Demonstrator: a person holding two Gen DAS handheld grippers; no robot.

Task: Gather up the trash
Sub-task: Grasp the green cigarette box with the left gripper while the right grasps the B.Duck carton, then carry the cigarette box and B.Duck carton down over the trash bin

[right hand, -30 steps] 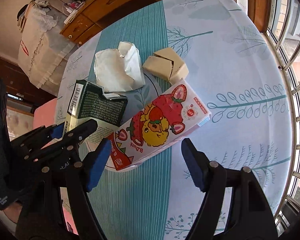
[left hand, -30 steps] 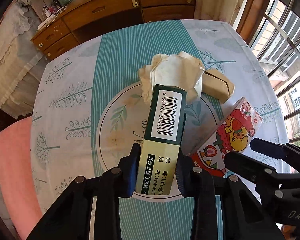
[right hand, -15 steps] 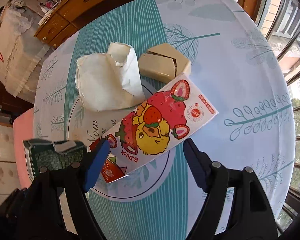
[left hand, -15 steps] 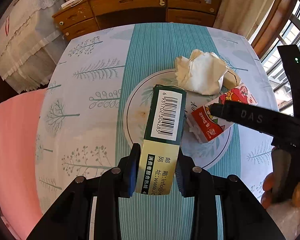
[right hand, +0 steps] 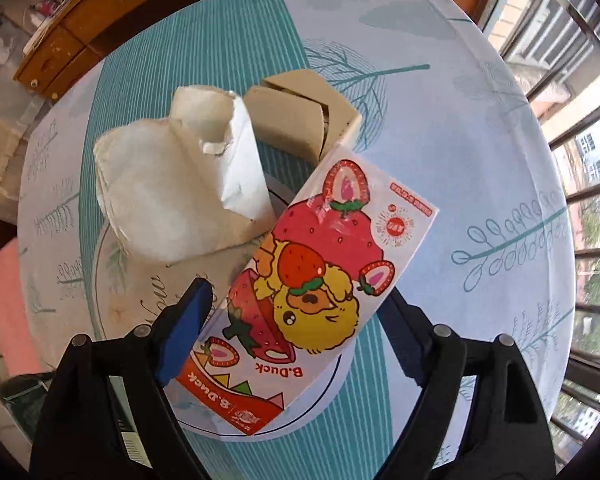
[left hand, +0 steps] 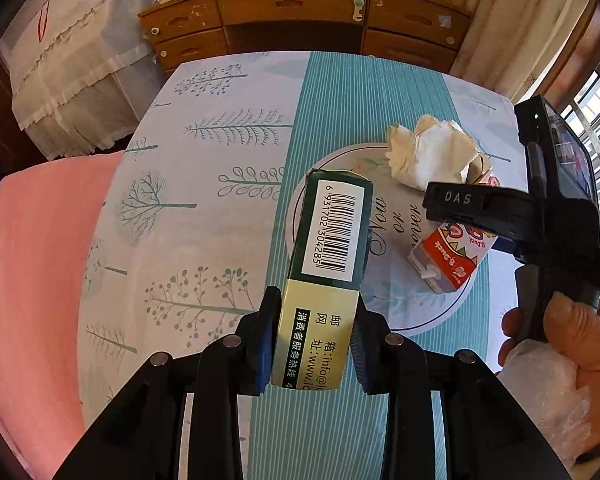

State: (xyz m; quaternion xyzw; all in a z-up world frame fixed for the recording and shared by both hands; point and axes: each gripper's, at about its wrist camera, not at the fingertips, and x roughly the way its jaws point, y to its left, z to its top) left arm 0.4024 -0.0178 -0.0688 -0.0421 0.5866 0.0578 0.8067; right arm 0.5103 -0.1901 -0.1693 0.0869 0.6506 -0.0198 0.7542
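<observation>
Two grippers are mine: my left gripper pinches the green barcode box above the table. My right gripper is spread around the strawberry carton, fingers either side, not clearly touching. Crumpled paper lies at ten o'clock from the carton, a tan box at twelve.

Tree-print clothed table, strawberry carton, crumpled paper, beige box
</observation>
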